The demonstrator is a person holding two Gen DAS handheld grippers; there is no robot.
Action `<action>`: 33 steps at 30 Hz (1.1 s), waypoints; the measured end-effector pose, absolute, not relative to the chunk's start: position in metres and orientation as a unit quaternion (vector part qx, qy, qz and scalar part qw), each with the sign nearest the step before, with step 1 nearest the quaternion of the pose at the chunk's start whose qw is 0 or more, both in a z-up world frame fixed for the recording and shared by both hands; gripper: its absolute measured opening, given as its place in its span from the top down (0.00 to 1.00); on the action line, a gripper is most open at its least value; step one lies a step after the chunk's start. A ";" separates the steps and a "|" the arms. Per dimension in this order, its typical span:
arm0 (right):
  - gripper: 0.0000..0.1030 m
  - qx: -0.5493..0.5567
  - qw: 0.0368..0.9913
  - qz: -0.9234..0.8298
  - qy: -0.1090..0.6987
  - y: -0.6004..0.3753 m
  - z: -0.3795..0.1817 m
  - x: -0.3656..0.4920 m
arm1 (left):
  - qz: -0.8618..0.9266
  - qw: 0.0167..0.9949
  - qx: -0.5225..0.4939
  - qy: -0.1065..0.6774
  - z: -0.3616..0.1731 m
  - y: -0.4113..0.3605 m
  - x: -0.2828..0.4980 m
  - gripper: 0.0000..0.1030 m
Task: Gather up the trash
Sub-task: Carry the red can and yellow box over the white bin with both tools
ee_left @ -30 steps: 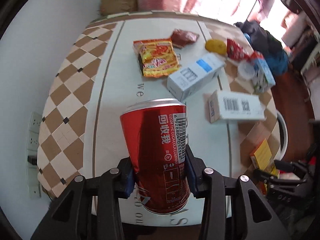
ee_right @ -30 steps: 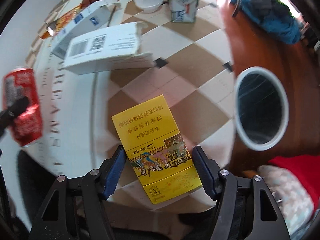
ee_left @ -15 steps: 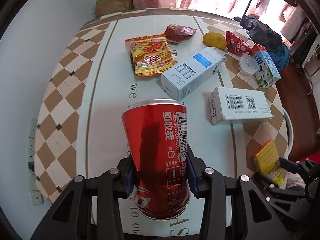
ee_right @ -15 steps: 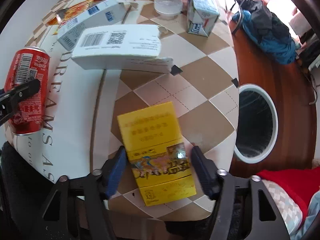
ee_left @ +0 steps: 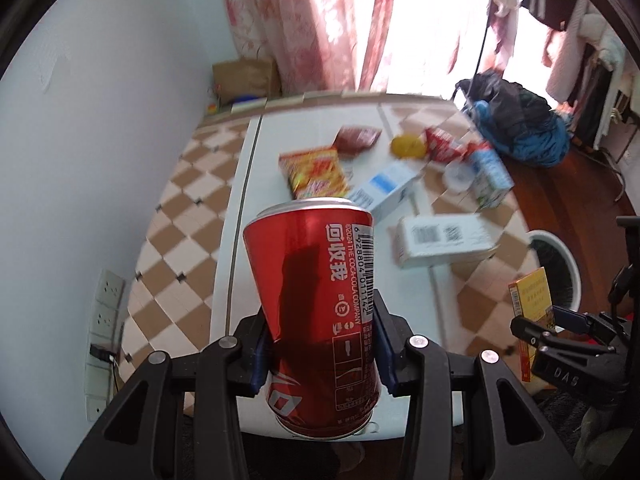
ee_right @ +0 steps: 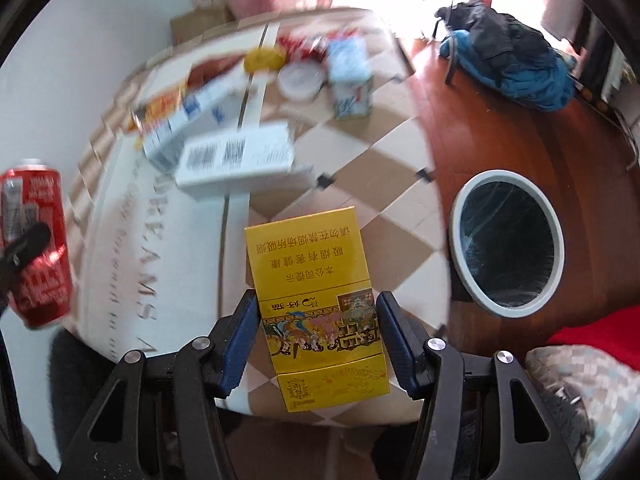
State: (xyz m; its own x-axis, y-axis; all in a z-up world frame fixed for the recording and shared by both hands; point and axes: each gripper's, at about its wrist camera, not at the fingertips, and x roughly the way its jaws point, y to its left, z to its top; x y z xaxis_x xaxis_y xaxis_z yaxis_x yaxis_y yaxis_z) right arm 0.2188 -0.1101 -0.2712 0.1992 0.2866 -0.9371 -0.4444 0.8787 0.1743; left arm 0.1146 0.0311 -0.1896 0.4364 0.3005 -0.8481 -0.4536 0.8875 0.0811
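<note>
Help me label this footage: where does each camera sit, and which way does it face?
Left wrist: rides the left gripper, facing forward over the table toward the curtain; its jaws clamp the red can, and the right gripper shows at the right edge.
Right wrist: rides the right gripper, angled down at the table edge and trash bin; its jaws hold the yellow box.
Shared: can, yellow box, bin, white barcode box.

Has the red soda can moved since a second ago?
Yes. The red soda can, clamped in the left gripper, has risen away from the checkered table.
</note>
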 end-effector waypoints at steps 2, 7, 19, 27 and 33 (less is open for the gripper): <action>0.41 -0.044 0.783 0.236 0.573 -0.127 -0.254 0.224 | 0.215 0.854 -0.071 0.468 -0.174 0.020 0.117 0.62; 0.41 0.027 0.810 0.226 0.541 -0.195 -0.209 0.249 | 0.165 0.879 -0.050 0.445 -0.140 -0.025 0.147 0.62; 0.41 0.100 0.814 0.107 0.563 -0.384 -0.228 0.344 | -0.029 0.864 -0.069 0.498 -0.192 -0.171 0.301 0.62; 0.41 0.134 0.766 0.065 0.625 -0.439 -0.324 0.400 | -0.082 0.794 -0.100 0.595 -0.277 -0.216 0.393 0.62; 0.41 0.154 0.738 0.061 0.654 -0.442 -0.383 0.434 | -0.083 0.756 -0.103 0.641 -0.322 -0.237 0.435 0.61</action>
State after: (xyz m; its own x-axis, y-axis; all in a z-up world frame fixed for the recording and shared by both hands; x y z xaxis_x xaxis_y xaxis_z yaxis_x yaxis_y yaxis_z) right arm 0.4341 -0.4423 -0.3830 0.1360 0.2913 -0.9469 0.1116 0.9452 0.3068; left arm 0.4348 -0.2374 -0.3218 0.1634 -0.2578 -0.9523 -0.0071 0.9649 -0.2624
